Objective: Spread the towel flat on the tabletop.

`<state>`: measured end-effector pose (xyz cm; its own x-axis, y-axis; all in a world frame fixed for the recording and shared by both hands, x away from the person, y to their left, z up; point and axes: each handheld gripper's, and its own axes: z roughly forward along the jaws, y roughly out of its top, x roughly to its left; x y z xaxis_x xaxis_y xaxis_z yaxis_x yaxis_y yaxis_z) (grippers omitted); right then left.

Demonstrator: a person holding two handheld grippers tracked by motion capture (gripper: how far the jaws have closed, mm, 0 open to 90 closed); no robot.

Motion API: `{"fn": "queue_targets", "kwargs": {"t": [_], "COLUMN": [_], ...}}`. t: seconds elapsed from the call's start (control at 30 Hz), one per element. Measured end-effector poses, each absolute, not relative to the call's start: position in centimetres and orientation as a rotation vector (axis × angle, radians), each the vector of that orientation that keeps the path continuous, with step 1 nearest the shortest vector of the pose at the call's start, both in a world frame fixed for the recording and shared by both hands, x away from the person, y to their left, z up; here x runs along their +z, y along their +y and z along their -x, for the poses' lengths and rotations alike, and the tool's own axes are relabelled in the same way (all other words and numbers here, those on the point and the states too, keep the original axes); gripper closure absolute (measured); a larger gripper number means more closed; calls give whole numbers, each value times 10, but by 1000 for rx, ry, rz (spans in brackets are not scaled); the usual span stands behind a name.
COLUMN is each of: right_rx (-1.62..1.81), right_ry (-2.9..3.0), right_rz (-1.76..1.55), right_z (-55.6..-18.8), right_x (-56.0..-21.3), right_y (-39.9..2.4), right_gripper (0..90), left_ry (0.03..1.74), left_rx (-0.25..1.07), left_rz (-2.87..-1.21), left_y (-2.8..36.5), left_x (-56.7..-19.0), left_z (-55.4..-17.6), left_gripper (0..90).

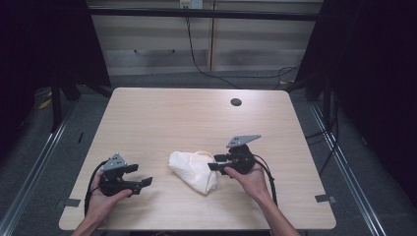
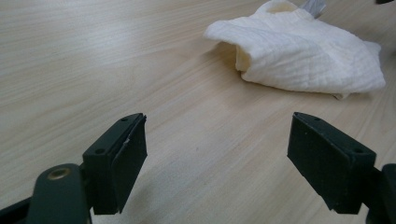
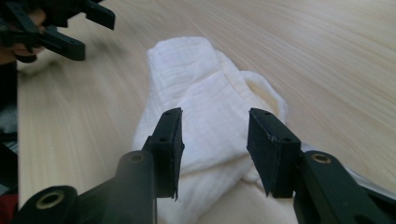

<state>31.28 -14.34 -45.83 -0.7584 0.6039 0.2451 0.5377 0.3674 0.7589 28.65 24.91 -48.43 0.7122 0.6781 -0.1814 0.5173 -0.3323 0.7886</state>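
On the desk (image 1: 147, 118), mid-front, a white cloth (image 1: 193, 170) lies bunched between your right tongs (image 1: 216, 162) and left tongs (image 1: 140, 176). Left gripper view: jaws wide, empty. Right gripper view: jaws half-open over cloth (image 3: 205, 107), not pinching; soft, light, so grab a thick fold.

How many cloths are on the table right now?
1. A crumpled white cloth lies near the table's front middle, just beside the right gripper, apart from the left gripper. Its folds could hide another layer.
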Motion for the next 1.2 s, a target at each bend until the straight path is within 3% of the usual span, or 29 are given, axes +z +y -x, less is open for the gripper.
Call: {"fn": "queue_targets", "kwargs": {"t": [0.3,0.4,0.5,0.6,0.7,1.0,1.2], "right_rx": [1261,1246,1178,1144,1153,1159,1182], "right_ry": [2608,2595,2614,2629,2631,2605,2576], "right_rz": [-1092,-1078,-1065,-1056,-1073,-1130,-1147], "right_z": [-319,-316,-312,-307,-301,-280,-264], "right_x": [-492,-498,-495,-494,-494,-494,-496], "right_y": [-120,-120,-121,-128,-141,-179,-182], "right_gripper": [501,543,680,756,797,822,818], "left_ry": [910,912,910,909,909,911,902], "left_rx": [220,221,224,224,227,216,204], "left_rz": [-2010,-2011,-2016,-2017,-2019,-2032,-2036], "left_y": [250,250,250,250,250,247,243], "left_x": [-485,-485,-485,-485,-485,-486,-487], "left_z": [-287,-286,-287,-286,-286,-287,-288], "left_gripper": [196,196,196,196,196,200,211]}}
